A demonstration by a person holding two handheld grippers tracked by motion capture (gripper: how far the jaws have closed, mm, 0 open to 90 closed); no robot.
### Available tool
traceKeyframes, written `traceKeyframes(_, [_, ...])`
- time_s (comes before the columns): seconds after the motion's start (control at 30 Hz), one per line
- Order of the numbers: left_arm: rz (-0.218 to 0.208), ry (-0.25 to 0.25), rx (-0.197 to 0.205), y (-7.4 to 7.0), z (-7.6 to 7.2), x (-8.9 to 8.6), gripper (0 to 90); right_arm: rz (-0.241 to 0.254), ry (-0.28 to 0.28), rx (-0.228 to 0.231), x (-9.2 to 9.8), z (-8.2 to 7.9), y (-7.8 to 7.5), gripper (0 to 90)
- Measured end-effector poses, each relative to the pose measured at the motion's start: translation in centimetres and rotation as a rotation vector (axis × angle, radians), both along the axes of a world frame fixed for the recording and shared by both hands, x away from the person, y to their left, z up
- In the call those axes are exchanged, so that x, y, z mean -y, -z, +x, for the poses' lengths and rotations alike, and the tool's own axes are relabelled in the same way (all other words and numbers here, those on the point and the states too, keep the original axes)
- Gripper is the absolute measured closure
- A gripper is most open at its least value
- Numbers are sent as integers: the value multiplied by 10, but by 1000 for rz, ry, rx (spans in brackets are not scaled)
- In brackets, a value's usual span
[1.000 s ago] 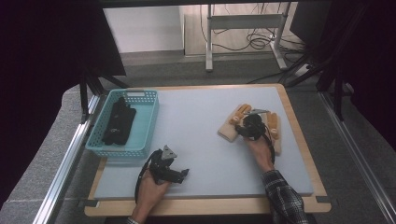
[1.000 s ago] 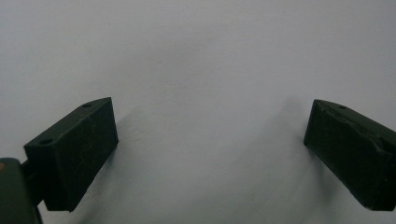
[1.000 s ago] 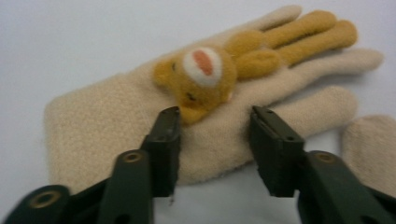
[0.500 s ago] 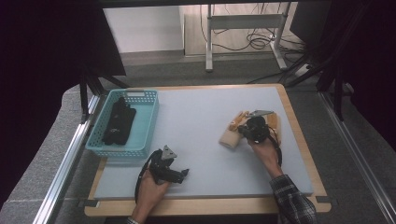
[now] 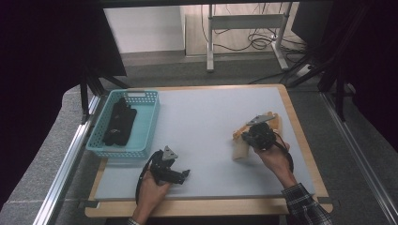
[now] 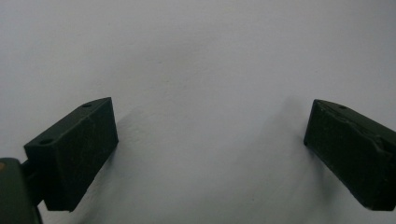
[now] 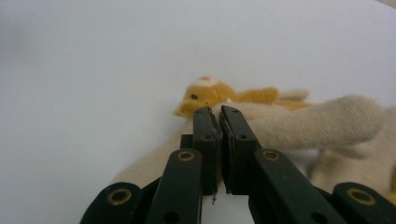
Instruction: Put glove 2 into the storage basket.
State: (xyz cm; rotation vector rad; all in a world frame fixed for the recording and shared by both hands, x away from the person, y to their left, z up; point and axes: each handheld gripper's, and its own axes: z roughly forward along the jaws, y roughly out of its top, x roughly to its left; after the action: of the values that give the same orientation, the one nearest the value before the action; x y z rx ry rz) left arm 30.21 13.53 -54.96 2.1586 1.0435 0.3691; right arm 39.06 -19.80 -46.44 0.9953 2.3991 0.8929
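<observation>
Jaws clamp plush toy (image 7: 299, 123) — table edge (image 5: 300, 136) near.

The middle of the tabletop (image 5: 206, 122) lies bare from 12 o'clock down to 6, giving open passage. At 9 o'clock the blue basket (image 5: 126, 123) blocks the left edge. At 3 o'clock the plush toy (image 5: 241, 149) and the right hand-held gripper (image 5: 251, 136) clamped on it take up the room.

Plush toy (image 5: 241, 149): middle hidden under right gripper (image 5: 253, 138) in high view. Dark item in basket (image 5: 141, 101), far left: too small to identify. Person: cut off at near edge.
</observation>
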Motion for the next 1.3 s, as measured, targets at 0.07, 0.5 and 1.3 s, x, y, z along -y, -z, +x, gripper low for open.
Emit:
traceKeyframes(0.07, [-1,-1,0,0,0,0,30,-2,-14,8,-9,0,-2,830])
traceKeyframes(0.5, [2,1,3,0,0,0,30,24,-154,-1,-88,13,7,599])
traceKeyframes(1.3, [-1,-2,2,0,0,0,30,81,202,26,97,31,6,564])
